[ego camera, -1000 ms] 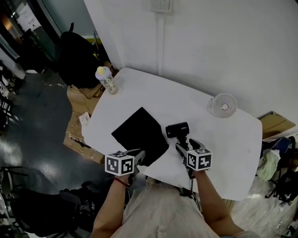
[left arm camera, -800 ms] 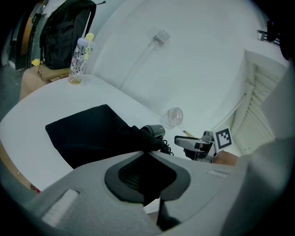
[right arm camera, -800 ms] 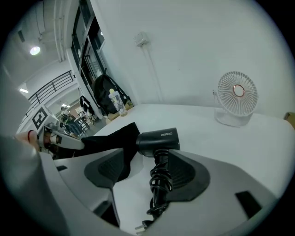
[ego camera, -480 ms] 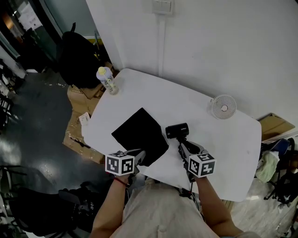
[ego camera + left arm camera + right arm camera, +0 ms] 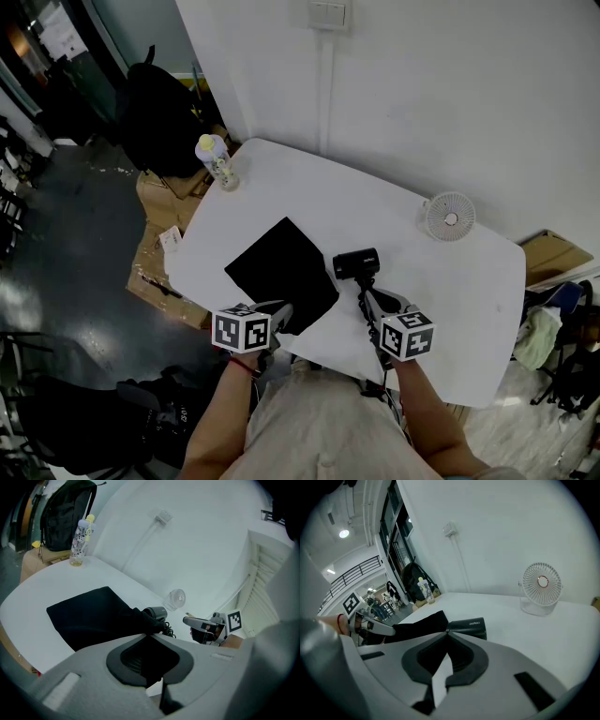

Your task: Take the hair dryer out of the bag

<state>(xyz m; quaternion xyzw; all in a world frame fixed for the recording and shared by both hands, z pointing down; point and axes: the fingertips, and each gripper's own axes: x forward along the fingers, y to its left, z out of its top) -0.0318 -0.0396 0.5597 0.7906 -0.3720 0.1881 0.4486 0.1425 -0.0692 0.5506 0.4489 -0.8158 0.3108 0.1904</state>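
The black hair dryer (image 5: 356, 263) lies on the white table (image 5: 450, 281), outside the flat black bag (image 5: 281, 267) and just right of it. Its coiled cord (image 5: 168, 631) rests beside it. My left gripper (image 5: 281, 311) is at the bag's near corner. In the left gripper view the black fabric runs right into the closed left gripper (image 5: 149, 637). My right gripper (image 5: 366, 292) sits just behind the dryer, apart from it. Its jaws have just closed with nothing between them. From the right gripper view the hair dryer (image 5: 468, 626) lies right ahead of the right gripper (image 5: 446, 637).
A small white fan (image 5: 451, 214) stands at the table's far right. A bottle (image 5: 216, 161) stands at the far left corner. A black backpack (image 5: 155, 112) and cardboard (image 5: 164, 202) sit on the floor to the left.
The right gripper's jaws went from wide open near the dryer to closed, and it drew back a little toward me. The dryer, the bag and the left gripper stayed put.
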